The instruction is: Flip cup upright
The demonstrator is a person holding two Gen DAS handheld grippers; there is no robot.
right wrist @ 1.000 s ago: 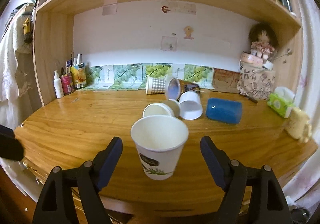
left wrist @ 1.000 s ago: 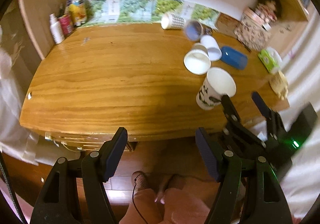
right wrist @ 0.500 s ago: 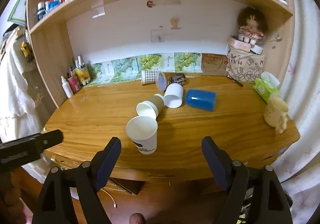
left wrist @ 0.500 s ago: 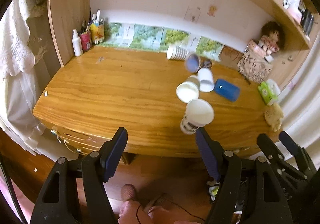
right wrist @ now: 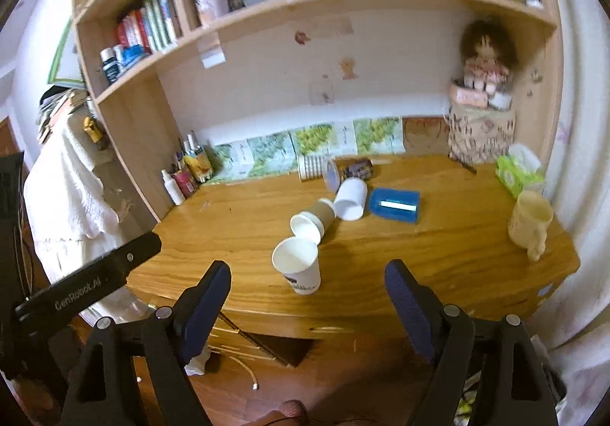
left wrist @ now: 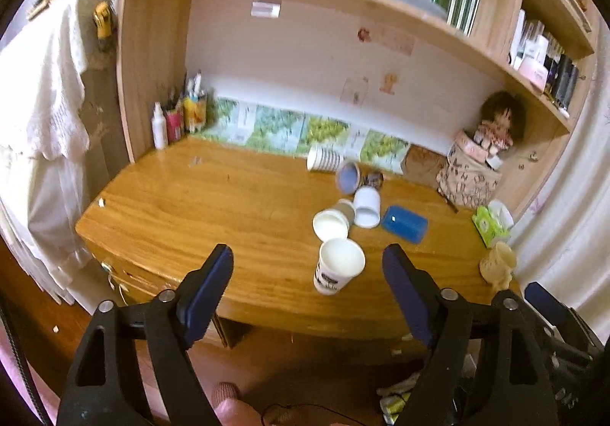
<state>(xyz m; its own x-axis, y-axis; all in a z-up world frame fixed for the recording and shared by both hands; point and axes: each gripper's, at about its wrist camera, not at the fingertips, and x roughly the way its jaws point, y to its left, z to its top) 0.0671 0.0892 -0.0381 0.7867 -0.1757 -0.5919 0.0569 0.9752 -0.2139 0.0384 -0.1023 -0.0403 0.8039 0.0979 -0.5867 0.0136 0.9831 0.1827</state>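
A white paper cup with a dark print [left wrist: 337, 266] [right wrist: 298, 265] stands upright near the front edge of the wooden desk [left wrist: 213, 212] [right wrist: 438, 258]. Behind it several cups lie on their sides: a brown cup with a white lid [left wrist: 334, 221] [right wrist: 312, 222], a white cup [left wrist: 366, 205] [right wrist: 350, 198], a blue cup [left wrist: 405, 224] [right wrist: 394, 204] and a striped cup [left wrist: 324, 158] [right wrist: 309, 166]. My left gripper [left wrist: 307, 273] and right gripper [right wrist: 307, 285] are both open and empty, held well back from the desk over the floor.
Bottles and a pen pot [left wrist: 179, 117] stand at the back left corner. A doll on a patterned box [right wrist: 482, 113], a green tissue pack [right wrist: 520, 170] and a cream mug [right wrist: 530, 222] stand at the right. Bookshelves hang above the desk.
Both grippers have drawn back and up from the desk. The printed cup, between the right gripper's fingers a second ago, now stands alone and far off.
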